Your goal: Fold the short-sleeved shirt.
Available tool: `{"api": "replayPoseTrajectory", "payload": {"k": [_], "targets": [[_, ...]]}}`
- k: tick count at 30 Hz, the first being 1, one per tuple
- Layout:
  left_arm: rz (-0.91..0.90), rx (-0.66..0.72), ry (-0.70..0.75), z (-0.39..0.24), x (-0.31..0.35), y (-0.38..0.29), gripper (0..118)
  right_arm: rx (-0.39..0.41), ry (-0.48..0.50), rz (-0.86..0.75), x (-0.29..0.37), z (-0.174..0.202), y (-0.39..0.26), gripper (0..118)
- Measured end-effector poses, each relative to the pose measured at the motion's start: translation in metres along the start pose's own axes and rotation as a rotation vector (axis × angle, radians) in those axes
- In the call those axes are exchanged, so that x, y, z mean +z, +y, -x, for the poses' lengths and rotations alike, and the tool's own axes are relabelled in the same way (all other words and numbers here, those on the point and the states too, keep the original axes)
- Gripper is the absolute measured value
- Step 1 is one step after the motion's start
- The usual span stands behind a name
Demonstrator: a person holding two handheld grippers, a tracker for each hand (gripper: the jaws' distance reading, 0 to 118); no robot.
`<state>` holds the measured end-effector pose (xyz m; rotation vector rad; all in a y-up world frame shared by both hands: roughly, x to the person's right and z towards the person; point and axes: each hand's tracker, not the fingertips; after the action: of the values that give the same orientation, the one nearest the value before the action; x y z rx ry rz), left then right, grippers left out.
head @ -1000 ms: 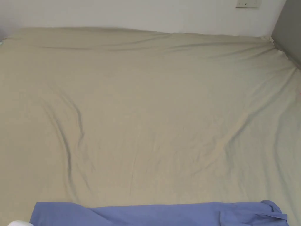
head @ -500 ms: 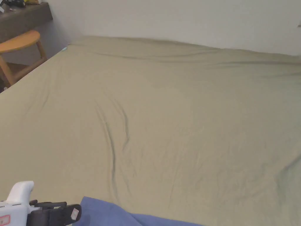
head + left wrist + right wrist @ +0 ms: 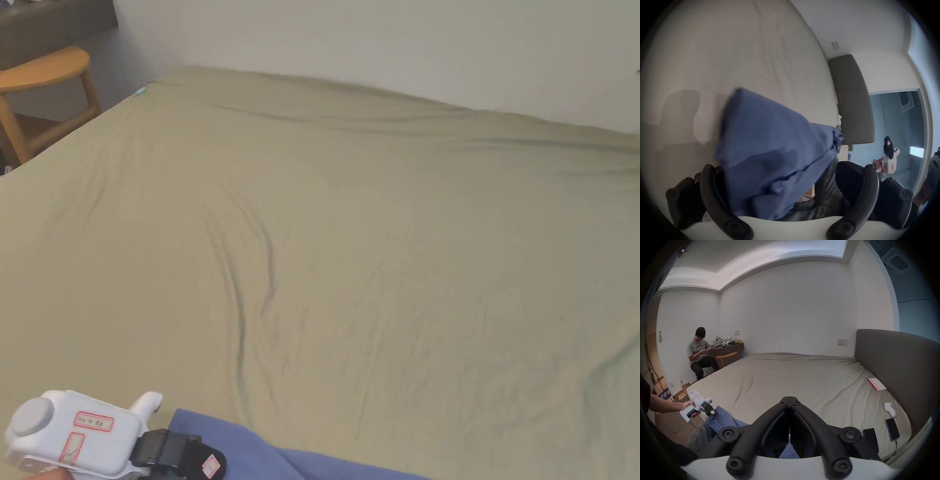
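Note:
The blue short-sleeved shirt (image 3: 262, 453) lies at the near edge of the beige bed sheet (image 3: 375, 250); only its upper edge shows in the head view. My left gripper (image 3: 209, 465), white-bodied with black jaws, sits at the shirt's left corner. In the left gripper view its jaws stand wide apart, and the blue shirt (image 3: 769, 154) lies in the gap and over the left jaw. My right gripper (image 3: 789, 398) hangs over the bed's near edge with its jaw tips together and nothing seen between them. Blue shirt fabric (image 3: 724, 418) lies below it. The left gripper (image 3: 711, 410) touches that fabric's corner.
A grey headboard (image 3: 893, 369) closes the bed's right side. Near it lie a pink book (image 3: 877, 383), a small white object (image 3: 890, 409) and two phones (image 3: 892, 429). A wooden stool (image 3: 44, 81) stands off the far left corner, where a person (image 3: 700, 352) sits.
The head camera has swung to the left. My left gripper has come into view at the bottom left and has moved in to the shirt's left corner.

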<state>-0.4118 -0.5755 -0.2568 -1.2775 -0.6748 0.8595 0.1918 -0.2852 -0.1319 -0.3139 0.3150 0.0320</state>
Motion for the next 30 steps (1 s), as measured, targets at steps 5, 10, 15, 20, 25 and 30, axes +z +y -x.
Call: {"api": "replayPoseTrajectory", "payload": {"k": [5,10,15,20,25,30], "targets": [[0.022,0.110,-0.180,-0.006,-0.032,-0.010,112,-0.050,0.034,0.007,-0.009,0.003,-0.006,1],[-0.090,0.030,0.178,-0.001,-0.026,-0.015,13,-0.086,0.027,0.014,-0.010,0.002,-0.011,1],[-0.067,0.011,0.094,-0.017,-0.013,-0.017,13,-0.105,0.004,0.033,-0.004,-0.010,-0.021,1],[-0.088,-0.131,0.181,-0.077,-0.007,-0.014,13,-0.143,-0.023,0.032,0.004,-0.022,-0.027,2],[-0.089,-0.281,0.161,-0.155,-0.009,0.003,13,-0.163,-0.059,0.015,0.015,-0.037,-0.031,2],[-0.019,-0.303,0.257,-0.223,-0.064,0.020,13,-0.208,-0.102,-0.004,0.033,-0.061,-0.039,2]]}}
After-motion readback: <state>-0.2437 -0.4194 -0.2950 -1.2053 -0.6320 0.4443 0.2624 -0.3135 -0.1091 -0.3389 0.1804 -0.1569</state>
